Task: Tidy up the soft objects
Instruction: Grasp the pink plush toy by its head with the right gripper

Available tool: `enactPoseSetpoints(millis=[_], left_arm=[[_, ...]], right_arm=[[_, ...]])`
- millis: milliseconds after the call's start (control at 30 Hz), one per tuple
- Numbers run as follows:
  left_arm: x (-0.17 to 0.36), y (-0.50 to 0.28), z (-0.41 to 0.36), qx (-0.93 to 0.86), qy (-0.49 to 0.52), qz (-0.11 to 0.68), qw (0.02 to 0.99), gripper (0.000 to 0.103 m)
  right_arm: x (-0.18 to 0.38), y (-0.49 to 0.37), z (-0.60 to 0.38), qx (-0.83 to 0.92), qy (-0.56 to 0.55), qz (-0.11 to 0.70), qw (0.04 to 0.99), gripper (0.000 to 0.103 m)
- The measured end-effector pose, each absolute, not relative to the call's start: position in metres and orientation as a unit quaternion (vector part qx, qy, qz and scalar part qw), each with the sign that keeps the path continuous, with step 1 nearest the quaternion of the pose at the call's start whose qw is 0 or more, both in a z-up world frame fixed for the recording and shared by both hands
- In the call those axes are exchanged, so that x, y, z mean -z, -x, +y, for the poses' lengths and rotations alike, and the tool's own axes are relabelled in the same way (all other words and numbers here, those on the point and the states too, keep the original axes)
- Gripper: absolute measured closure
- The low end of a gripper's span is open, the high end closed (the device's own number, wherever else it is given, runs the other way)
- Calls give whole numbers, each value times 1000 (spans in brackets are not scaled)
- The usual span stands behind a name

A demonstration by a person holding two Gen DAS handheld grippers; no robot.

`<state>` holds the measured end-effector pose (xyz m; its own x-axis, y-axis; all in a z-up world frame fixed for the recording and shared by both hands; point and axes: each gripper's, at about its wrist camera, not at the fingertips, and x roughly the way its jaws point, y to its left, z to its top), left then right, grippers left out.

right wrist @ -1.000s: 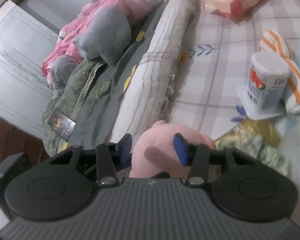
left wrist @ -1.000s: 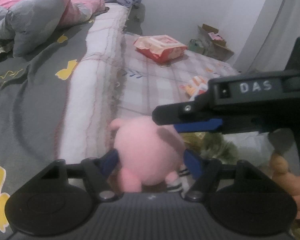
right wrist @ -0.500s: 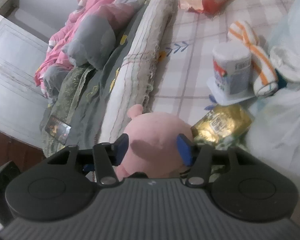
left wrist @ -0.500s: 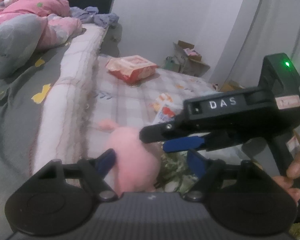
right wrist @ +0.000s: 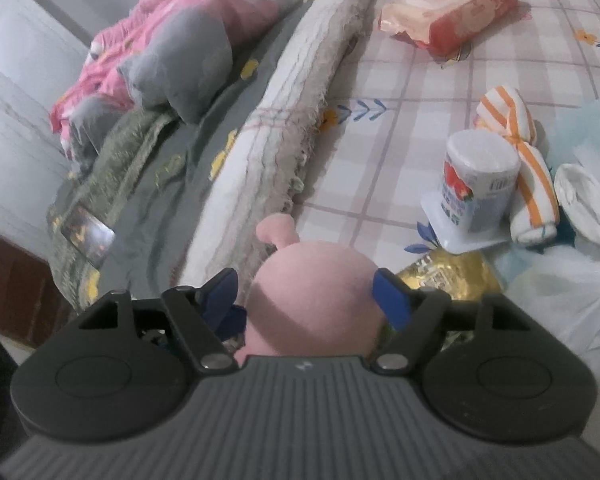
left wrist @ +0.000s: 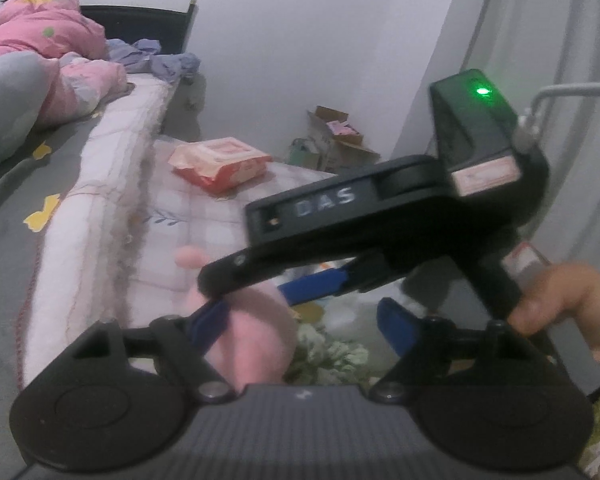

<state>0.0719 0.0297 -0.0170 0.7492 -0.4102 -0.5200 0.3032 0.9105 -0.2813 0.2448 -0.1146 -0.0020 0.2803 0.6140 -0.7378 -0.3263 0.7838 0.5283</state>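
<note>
The pink plush [right wrist: 316, 296] sits on the checked bed [right wrist: 440, 92], beside the rolled white blanket [right wrist: 300, 92]. The right tool [right wrist: 306, 294] straddles it with its blue pads wide apart; one pad touches the plush's side, but whether it grips I cannot tell. In the left view the plush [left wrist: 256, 332] lies between the left tool's [left wrist: 304, 326] spread pads, touching only the left one; that tool is open and holds nothing. The right tool [left wrist: 312, 286] crosses above it. A gold packet [right wrist: 452, 276] lies just beside the plush; near it stand a white cup [right wrist: 476, 192] and a striped sock [right wrist: 528, 160]. A wipes pack [right wrist: 448, 12] lies well apart.
</note>
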Motion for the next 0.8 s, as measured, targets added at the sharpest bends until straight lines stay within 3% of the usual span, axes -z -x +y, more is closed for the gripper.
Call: enactPoseSetpoints(millis=[400, 800], left_arm=[[19, -64, 26, 221, 87, 303, 923, 20], [41, -93, 18, 172, 69, 358, 915, 19]], right_arm=[[13, -234, -150, -292, -198, 530, 771, 36], [17, -227, -183, -283, -246, 528, 762, 36]])
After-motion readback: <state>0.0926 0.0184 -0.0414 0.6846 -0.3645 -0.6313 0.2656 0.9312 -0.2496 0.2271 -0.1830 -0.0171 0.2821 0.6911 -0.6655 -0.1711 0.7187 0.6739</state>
